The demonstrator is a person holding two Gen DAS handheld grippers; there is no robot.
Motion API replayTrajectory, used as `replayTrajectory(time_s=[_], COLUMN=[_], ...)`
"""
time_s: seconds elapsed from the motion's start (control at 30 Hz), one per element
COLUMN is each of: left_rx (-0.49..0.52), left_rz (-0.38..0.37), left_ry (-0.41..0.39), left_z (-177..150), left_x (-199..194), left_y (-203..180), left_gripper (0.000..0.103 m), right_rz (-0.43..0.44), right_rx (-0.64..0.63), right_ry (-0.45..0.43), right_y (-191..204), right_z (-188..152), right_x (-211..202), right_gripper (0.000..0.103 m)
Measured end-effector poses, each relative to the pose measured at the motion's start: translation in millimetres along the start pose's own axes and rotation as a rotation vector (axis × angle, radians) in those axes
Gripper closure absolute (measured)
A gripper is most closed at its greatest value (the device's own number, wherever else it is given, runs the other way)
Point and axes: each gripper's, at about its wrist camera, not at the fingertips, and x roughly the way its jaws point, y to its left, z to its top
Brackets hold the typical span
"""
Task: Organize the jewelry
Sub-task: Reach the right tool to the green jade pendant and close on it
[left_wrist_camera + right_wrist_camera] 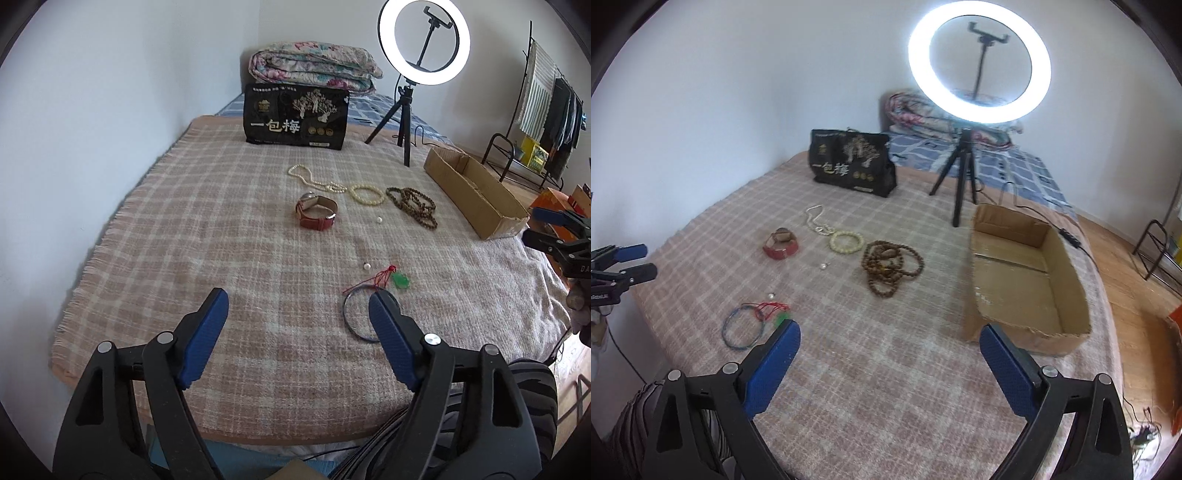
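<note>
Jewelry lies loose on the plaid blanket (207, 236) beside a cardboard box (1067, 280); left gripper (298, 314) and right gripper (889, 345) both gape wide, holding nothing.

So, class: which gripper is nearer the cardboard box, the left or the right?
Right. The right gripper hovers open with one finger just in front of the cardboard box; the left gripper is open farther away, by the thin bangle.
</note>
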Motion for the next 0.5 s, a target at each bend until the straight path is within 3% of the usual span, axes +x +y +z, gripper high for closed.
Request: replayTrajectory(time_s=[0.27, 0.4, 0.5], left_rx=[-0.013, -0.024, -0.039], left_rz=[-0.089, -0.125, -0.153], left_ry=[0.101, 0.136, 0.168], left_z=[-11, -12, -14], left_x=[37, 52, 64], left_y=[-7, -9, -11], left_gripper=[0.044, 0.046, 0.056], right_rz=[0.179, 0.237, 0.263], right_rx=[-0.112, -0.14, -0.165], right_ry=[0.124, 0.202, 0.255], right_y=[32, 46, 58], right_z=[14, 13, 11], right_x=[66, 95, 114], right_gripper=[0.02, 0.031, 0.041])
